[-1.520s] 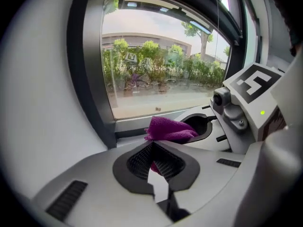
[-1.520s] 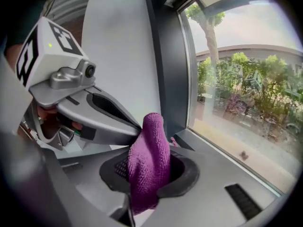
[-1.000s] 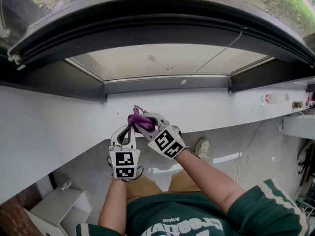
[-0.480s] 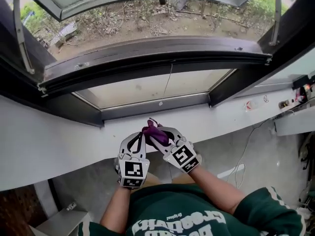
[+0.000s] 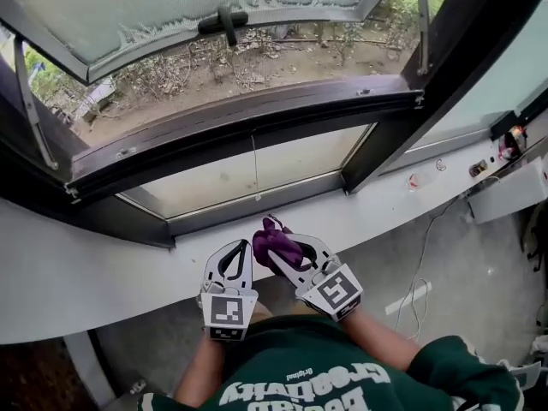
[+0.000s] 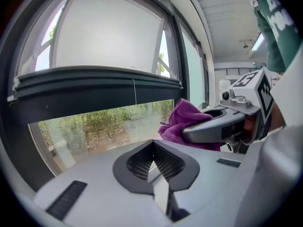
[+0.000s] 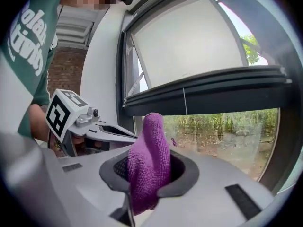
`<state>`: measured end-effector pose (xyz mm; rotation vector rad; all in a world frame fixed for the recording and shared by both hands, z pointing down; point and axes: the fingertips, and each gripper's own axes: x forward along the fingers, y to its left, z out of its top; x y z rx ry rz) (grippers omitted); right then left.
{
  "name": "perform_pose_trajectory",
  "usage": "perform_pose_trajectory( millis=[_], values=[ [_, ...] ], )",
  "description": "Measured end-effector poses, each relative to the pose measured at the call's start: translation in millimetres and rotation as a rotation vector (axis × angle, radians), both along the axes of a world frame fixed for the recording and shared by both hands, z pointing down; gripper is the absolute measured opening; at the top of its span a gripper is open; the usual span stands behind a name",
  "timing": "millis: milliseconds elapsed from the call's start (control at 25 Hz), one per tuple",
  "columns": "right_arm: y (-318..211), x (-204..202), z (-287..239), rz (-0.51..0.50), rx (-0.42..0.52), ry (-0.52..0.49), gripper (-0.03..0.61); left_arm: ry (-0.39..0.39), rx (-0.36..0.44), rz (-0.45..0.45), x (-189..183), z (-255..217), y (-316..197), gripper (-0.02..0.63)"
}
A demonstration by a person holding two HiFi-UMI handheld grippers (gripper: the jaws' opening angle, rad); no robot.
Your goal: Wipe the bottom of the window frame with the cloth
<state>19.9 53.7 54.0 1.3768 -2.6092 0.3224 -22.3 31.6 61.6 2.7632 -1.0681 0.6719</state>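
Left tongs (image 5: 235, 248): jaws together, empty, just beside the right pair; cloth (image 5: 272, 236): purple, bunched, over the white sill (image 5: 103, 268), short of the window frame (image 5: 257, 114); right tongs (image 5: 281, 251): clamped on cloth; advised: press the bunched end onto the frame's bottom rail, sweep lengthwise.

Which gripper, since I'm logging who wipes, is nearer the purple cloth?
Right. The right gripper is shut on the purple cloth, which sticks up from between its jaws. The left gripper sits just beside it, to its left, shut and empty.
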Motion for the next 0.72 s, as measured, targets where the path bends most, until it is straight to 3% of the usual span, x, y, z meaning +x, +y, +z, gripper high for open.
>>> perform_pose_trajectory(
  millis=[240, 360, 720],
  values=[
    [6.6, 42.0, -29.9, 0.104, 0.07, -0.006, 0.097, 0.079, 0.041, 0.035, 21.0, -32.6, 3.5, 0.008],
    [7.1, 57.9, -32.3, 0.136, 0.088, 0.001, 0.097, 0.063, 0.075, 0.047, 25.0, -37.3, 5.0, 0.008],
    [12.8, 69.7, -35.7, 0.167, 0.074, 0.035, 0.097, 0.124, 0.082, 0.064, 43.0, -43.4, 7.3, 0.008]
  ],
)
